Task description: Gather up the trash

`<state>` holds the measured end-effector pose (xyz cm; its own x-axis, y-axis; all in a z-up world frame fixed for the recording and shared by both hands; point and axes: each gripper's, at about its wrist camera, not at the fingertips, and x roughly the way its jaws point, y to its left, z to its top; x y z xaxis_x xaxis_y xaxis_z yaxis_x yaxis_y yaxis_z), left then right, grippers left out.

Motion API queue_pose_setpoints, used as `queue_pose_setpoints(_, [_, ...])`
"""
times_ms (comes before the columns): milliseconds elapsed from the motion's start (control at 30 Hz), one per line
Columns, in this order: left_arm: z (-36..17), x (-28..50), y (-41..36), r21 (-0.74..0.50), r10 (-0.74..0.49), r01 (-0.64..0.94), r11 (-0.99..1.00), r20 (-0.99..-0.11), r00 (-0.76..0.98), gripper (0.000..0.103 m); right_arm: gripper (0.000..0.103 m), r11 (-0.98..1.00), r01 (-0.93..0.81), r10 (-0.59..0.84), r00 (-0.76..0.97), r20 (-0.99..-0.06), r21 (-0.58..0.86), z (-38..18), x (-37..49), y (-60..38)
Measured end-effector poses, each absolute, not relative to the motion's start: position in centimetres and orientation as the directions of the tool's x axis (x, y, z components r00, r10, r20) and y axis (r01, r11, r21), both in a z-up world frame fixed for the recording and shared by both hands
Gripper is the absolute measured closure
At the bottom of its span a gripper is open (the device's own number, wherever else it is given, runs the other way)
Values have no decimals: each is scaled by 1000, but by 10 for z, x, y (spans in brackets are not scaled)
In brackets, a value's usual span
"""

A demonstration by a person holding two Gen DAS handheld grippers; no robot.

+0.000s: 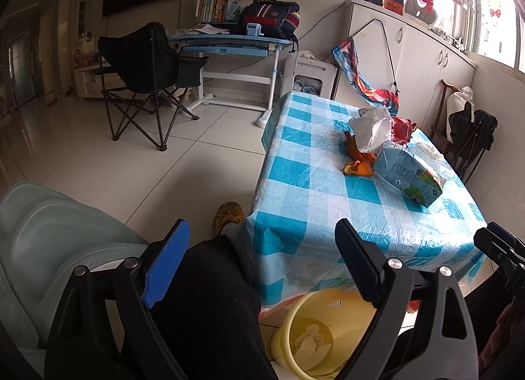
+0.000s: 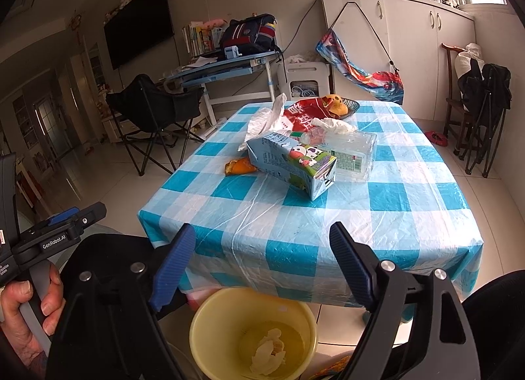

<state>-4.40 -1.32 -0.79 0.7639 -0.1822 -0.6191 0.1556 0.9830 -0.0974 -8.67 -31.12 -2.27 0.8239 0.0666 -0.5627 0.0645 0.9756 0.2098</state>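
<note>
A yellow bin (image 2: 252,334) (image 1: 305,337) stands on the floor below the table's near edge, with a crumpled tissue (image 2: 269,353) inside. On the blue-checked table (image 2: 393,209) (image 1: 305,183) lie a milk carton (image 2: 292,163) (image 1: 410,173), orange peel (image 2: 239,166) (image 1: 359,163), a white plastic bag (image 2: 265,117) (image 1: 374,127), a red packet (image 2: 302,111), a crumpled tissue (image 2: 334,125) and a clear plastic bottle (image 2: 354,153). My right gripper (image 2: 262,265) hangs open and empty above the bin. My left gripper (image 1: 262,262) is open and empty over a dark-trousered leg (image 1: 210,308).
A folding black chair (image 1: 144,68) and a blue desk (image 1: 229,42) stand across the tiled floor. A plate with fruit (image 2: 341,106) sits at the table's far edge. A wooden chair with dark clothes (image 2: 475,91) is at the right. A hand (image 2: 29,314) holds the left gripper's handle.
</note>
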Motion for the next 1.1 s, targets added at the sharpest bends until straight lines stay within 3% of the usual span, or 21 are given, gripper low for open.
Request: queue_pose_setpoints(1100, [-8,-44,-12,-94,-182,157,983,-615,767,16,22,976,58,70,826,-559,208,-22,-86,-309])
